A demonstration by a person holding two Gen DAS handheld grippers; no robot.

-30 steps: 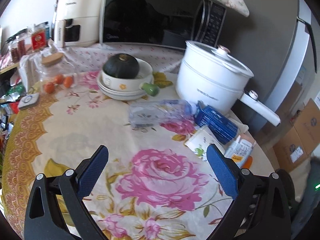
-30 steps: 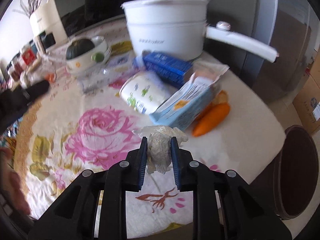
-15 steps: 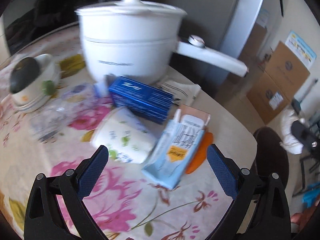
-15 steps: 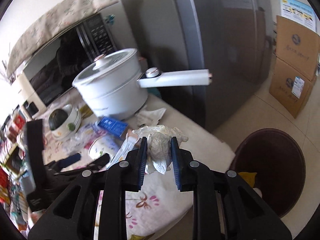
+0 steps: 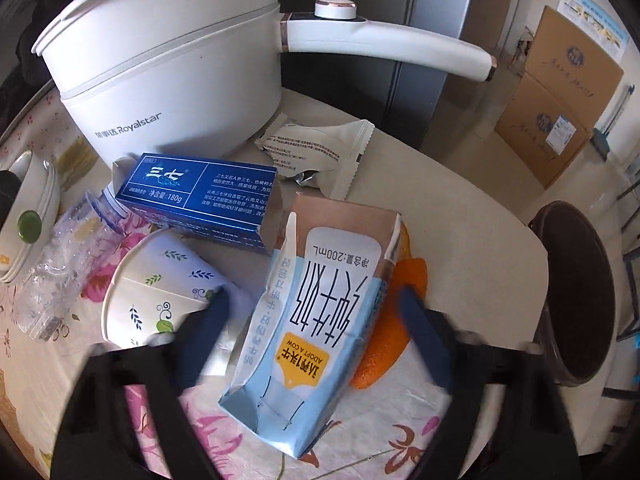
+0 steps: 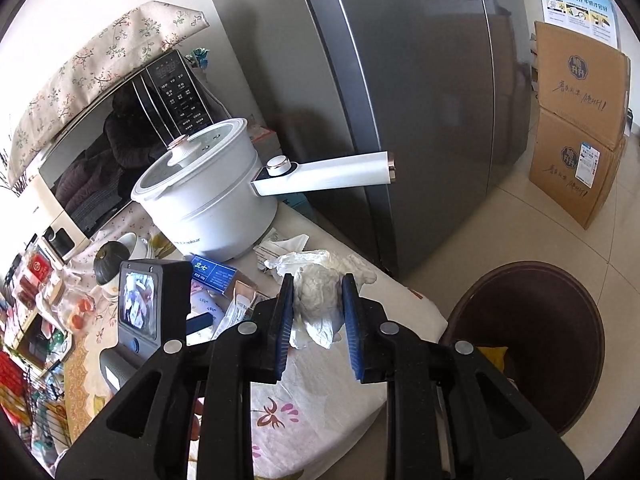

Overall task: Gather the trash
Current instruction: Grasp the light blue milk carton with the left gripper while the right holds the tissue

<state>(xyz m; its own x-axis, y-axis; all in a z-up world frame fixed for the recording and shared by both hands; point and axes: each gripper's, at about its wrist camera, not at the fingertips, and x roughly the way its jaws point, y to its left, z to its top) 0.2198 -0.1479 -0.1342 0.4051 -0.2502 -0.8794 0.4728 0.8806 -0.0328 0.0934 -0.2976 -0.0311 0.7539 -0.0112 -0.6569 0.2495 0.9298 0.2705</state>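
A light-blue milk carton (image 5: 320, 320) lies on the flowered tablecloth, partly over an orange peel (image 5: 388, 340). My left gripper (image 5: 314, 316) straddles the carton and its jaws are closing. Both blurred fingers (image 5: 212, 316) still stand a little off the carton's sides. My right gripper (image 6: 318, 308) is shut on a crumpled white wad (image 6: 318, 300), held above the table's edge. The dark brown trash bin (image 6: 528, 344) stands on the floor just right of it, also seen as the bin (image 5: 576, 292) in the left wrist view.
A blue box (image 5: 200, 196), a tipped paper cup (image 5: 160, 296), a crushed clear bottle (image 5: 64, 264) and a torn white wrapper (image 5: 316, 156) lie around the carton. Behind them stands a white pot (image 5: 168, 68) with a long handle (image 5: 384, 44). Grey fridge (image 6: 400, 100) and cardboard boxes (image 6: 576, 128) stand beyond.
My left gripper swept right across the table, dropped over the milk carton, and its jaws narrowed. My right gripper rose with the wad and swung out toward the bin.
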